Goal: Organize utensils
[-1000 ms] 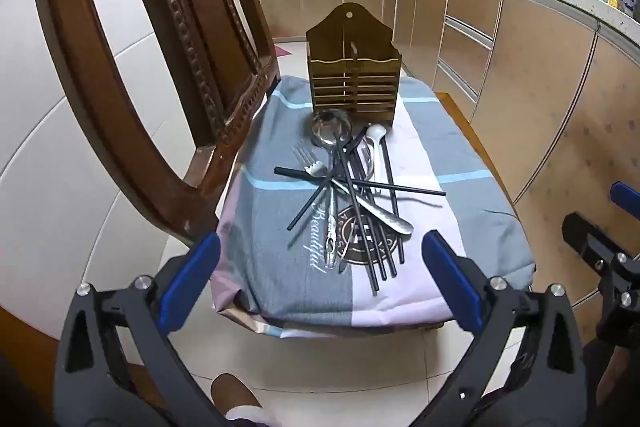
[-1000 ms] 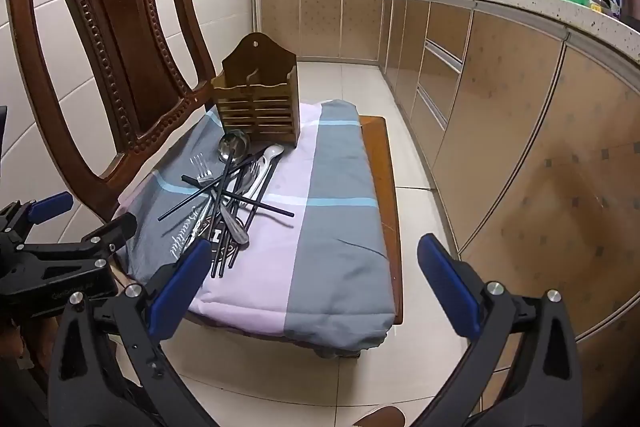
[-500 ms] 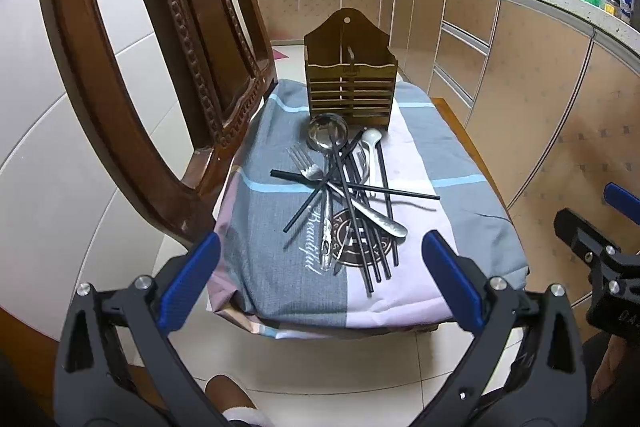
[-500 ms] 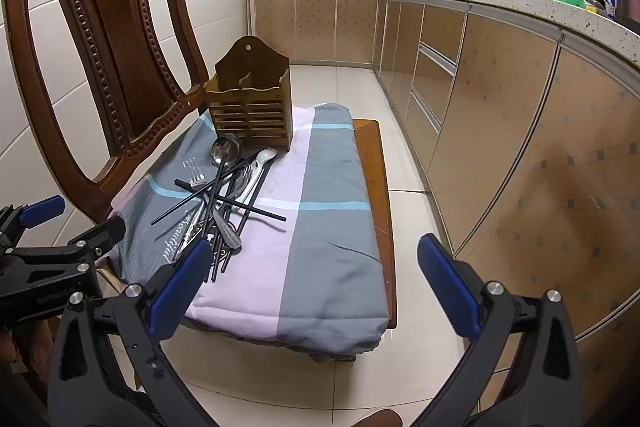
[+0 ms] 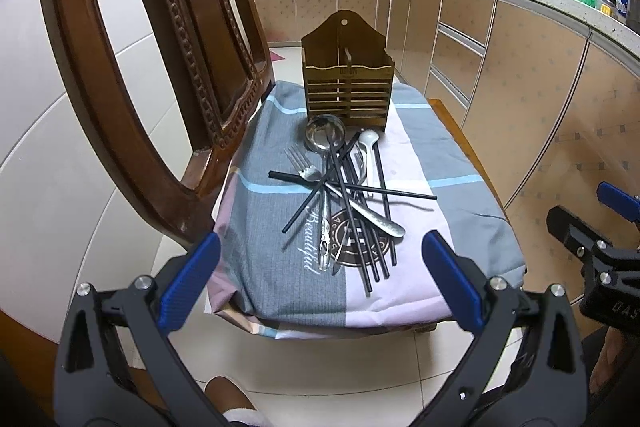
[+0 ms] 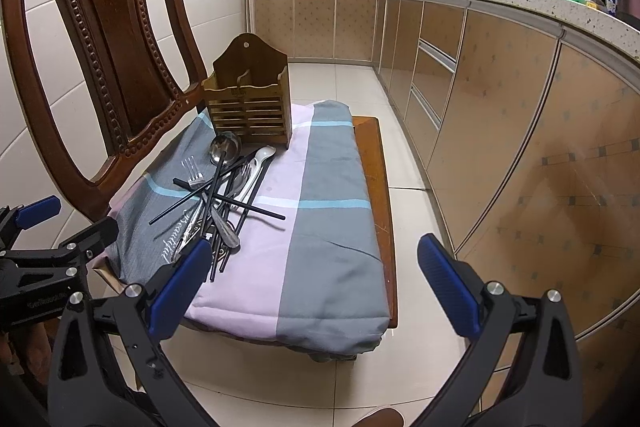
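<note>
A pile of utensils (image 5: 344, 195) lies on a cloth-covered chair seat (image 5: 260, 235): black chopsticks, forks, a steel ladle (image 5: 324, 133) and a white spoon (image 5: 368, 139). The same pile (image 6: 224, 195) shows in the right wrist view. Behind it stands a slatted wooden utensil holder (image 5: 346, 91), (image 6: 250, 107), empty as far as I can see. My left gripper (image 5: 320, 283) is open and empty, short of the seat's front edge. My right gripper (image 6: 316, 279) is also open and empty, to the right of the pile.
The carved wooden chair back (image 5: 168, 67) rises on the left against a tiled wall. Kitchen cabinets (image 6: 500, 107) run along the right, with a tiled floor aisle (image 6: 340, 79) between. A person's foot (image 5: 228, 399) is on the floor below the grippers.
Both grippers have drifted slightly; the seat and utensils sit a little lower and closer in view. Nothing was picked up and both stay open.
</note>
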Tool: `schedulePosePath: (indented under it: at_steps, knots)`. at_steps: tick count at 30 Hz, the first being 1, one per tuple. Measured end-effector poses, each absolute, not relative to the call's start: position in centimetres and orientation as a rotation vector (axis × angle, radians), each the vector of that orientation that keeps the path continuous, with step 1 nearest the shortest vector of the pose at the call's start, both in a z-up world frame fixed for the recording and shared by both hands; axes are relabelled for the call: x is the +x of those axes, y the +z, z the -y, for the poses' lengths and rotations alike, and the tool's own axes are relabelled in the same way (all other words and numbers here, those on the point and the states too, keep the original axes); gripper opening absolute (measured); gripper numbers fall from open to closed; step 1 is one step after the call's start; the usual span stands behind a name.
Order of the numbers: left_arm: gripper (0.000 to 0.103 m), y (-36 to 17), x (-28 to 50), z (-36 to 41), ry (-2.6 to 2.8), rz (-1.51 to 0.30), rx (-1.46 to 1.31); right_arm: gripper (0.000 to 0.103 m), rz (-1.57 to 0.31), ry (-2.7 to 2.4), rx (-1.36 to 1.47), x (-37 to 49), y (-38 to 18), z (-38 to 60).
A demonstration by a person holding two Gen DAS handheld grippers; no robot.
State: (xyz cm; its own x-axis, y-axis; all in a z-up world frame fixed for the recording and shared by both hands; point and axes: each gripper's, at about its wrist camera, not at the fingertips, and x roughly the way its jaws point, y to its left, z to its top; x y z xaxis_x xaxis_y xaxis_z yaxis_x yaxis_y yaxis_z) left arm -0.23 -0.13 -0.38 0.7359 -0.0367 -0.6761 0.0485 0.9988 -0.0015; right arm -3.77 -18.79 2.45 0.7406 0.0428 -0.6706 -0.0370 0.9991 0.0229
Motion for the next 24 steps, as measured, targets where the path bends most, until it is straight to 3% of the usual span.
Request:
schedulePosePath:
  at_steps: [24]
  knots:
    - [0.099,-0.46,-0.19,-0.12,-0.05,-0.737,0.017,0.1,-0.733,0.048,0.01,-3.78,2.39,18.82]
